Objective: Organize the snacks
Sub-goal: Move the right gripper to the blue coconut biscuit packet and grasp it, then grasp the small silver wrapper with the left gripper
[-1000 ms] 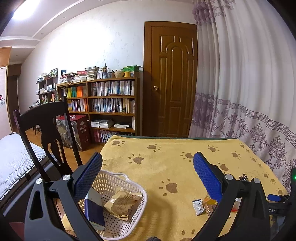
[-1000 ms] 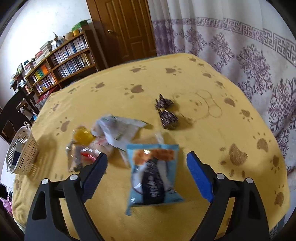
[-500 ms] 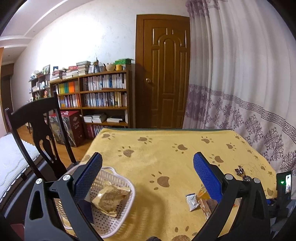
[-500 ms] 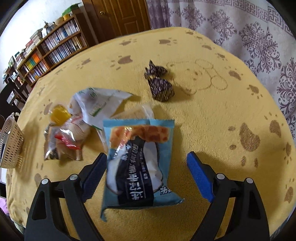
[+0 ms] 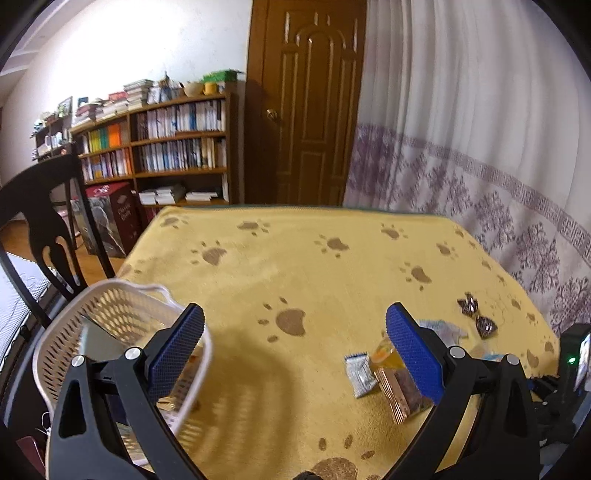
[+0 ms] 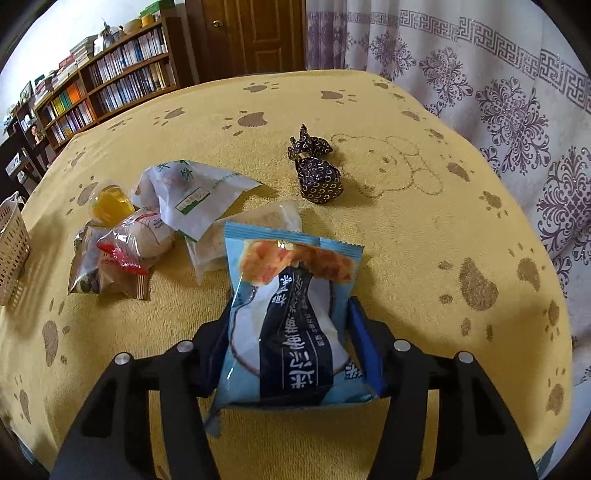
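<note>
A yellow paw-print cloth [image 6: 388, 229] covers the desk. My right hand-held gripper [image 6: 290, 341] is closed narrowly on a light-blue snack bag with a dark band of white Chinese writing [image 6: 291, 314], which I cannot read. My left hand-held gripper [image 5: 295, 347] is spread wide and holds nothing, beside the white perforated plastic basket [image 5: 110, 314] at the desk's left edge.

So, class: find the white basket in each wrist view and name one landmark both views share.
Left wrist view: the white basket sits lower left, behind the left gripper.
Right wrist view: only its side shows at the far left edge.
Shared landmark: the brown door.
</note>
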The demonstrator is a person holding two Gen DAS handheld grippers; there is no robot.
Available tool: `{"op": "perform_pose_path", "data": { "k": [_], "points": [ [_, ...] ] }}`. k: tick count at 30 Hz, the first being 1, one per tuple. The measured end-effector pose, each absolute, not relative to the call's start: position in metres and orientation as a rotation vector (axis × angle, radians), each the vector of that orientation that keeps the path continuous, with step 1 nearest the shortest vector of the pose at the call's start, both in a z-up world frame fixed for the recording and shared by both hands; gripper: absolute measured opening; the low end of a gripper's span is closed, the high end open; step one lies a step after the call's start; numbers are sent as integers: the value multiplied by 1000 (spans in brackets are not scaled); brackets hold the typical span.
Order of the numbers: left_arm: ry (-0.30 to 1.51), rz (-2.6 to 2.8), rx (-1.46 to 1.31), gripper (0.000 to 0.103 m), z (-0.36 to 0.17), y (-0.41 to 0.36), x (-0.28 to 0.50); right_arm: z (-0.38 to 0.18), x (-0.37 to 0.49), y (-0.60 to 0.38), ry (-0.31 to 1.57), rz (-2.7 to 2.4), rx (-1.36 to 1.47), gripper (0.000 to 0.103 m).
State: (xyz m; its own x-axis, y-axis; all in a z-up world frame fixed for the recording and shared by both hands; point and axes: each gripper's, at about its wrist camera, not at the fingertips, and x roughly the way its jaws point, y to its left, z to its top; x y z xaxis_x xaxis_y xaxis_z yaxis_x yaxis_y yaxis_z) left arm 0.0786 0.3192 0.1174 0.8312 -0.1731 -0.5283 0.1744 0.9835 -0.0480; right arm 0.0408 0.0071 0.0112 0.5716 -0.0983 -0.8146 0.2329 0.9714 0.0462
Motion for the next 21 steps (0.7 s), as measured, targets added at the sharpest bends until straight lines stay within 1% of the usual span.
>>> {"op": "perform_pose_path", "data": {
  "k": [4,6,7,9,10,12,16,18,21],
  "points": [
    [593,-193,48,99,98,301,86,14,32,6,917,-197,145,57],
    [605,-204,75,89,90,292,87,15,29,4,906,-192,141,57],
    [617,-213,89,88,84,287,88,15,28,3,903,-186,142,57],
    [635,-238,103,81,76,279,90,13,27,2,902,-170,148,57],
    [651,-250,111,79,70,274,92,12,27,1,902,-167,149,57],
    [683,-277,119,68,58,268,96,9,26,-1,898,-157,156,57],
    [748,-313,90,65,37,266,104,8,25,-3,883,-139,165,57],
    [785,-333,70,60,26,265,109,7,24,-3,876,-134,165,57],
    [824,-357,27,56,12,265,116,6,22,-2,863,-133,158,57]
  ]
}}
